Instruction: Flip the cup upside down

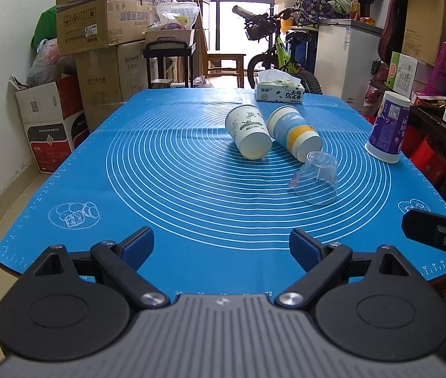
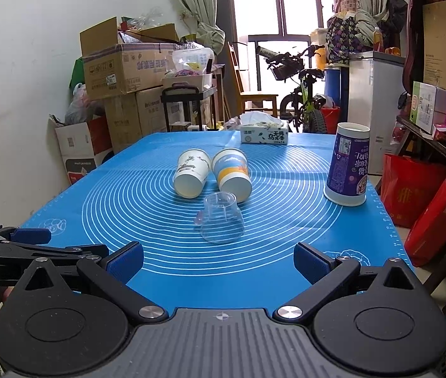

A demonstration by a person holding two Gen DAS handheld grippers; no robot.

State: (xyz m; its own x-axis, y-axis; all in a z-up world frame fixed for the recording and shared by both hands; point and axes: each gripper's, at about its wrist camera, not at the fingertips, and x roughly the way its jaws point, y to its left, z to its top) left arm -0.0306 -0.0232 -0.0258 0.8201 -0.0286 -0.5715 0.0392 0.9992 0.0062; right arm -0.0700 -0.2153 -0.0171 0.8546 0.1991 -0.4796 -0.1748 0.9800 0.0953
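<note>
Your right gripper (image 2: 219, 260) and left gripper (image 1: 222, 247) both have their jaws spread wide with nothing between them, low over the near edge of the blue mat (image 2: 147, 195). Taking the clear plastic cup (image 2: 222, 218) as your landmark: it sits mouth-down on the mat, straight ahead of your right jaws and apart from them, and ahead and to the right of your left jaws (image 1: 316, 178). Just behind it lie two paper cups on their sides, a white one (image 2: 190, 173) and a blue-and-yellow one (image 2: 232, 171), the latter almost touching it. Well to its right, a purple cup (image 2: 347, 168) stands upside down near the mat's right edge, its print too small to read. Farther behind it, a tissue box (image 2: 264, 134) with Chinese writing rests at the far edge. Bare mat lies on its left and near sides.
</note>
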